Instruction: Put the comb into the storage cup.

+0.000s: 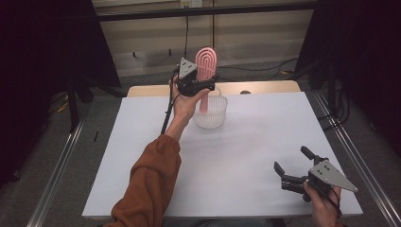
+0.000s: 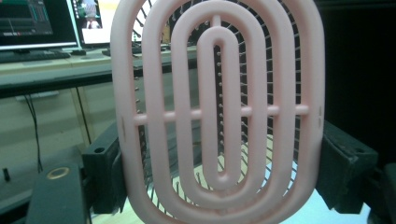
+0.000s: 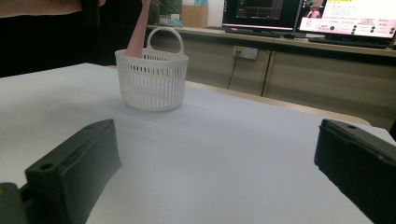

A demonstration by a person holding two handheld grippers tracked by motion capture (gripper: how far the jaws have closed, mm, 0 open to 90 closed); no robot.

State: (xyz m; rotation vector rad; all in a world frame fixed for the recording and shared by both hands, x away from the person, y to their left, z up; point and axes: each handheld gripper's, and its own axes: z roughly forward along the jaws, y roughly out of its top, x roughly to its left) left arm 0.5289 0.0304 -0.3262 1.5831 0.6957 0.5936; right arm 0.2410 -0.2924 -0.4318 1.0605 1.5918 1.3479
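Left gripper (image 1: 202,85): clamped on the wide head of the pink brush (image 1: 206,64), upright at the far side, so the handle enters first.
Basket (image 1: 211,118): white, far centre; brush handle inside.
Right gripper (image 1: 292,166): wide, holding nothing, near right.

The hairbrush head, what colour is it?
Pale pink; the hairbrush shows best in the left gripper view.

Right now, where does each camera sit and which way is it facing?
High view: above the table's near side, looking forward and down; sleeved forearm, both hands.
Left gripper view: on the left gripper, facing the pink oval slotted plastic hairbrush between its fingers.
Right gripper view: low, on the open right gripper, looking across the table.
Shared: white slatted plastic basket, brush handle inside.
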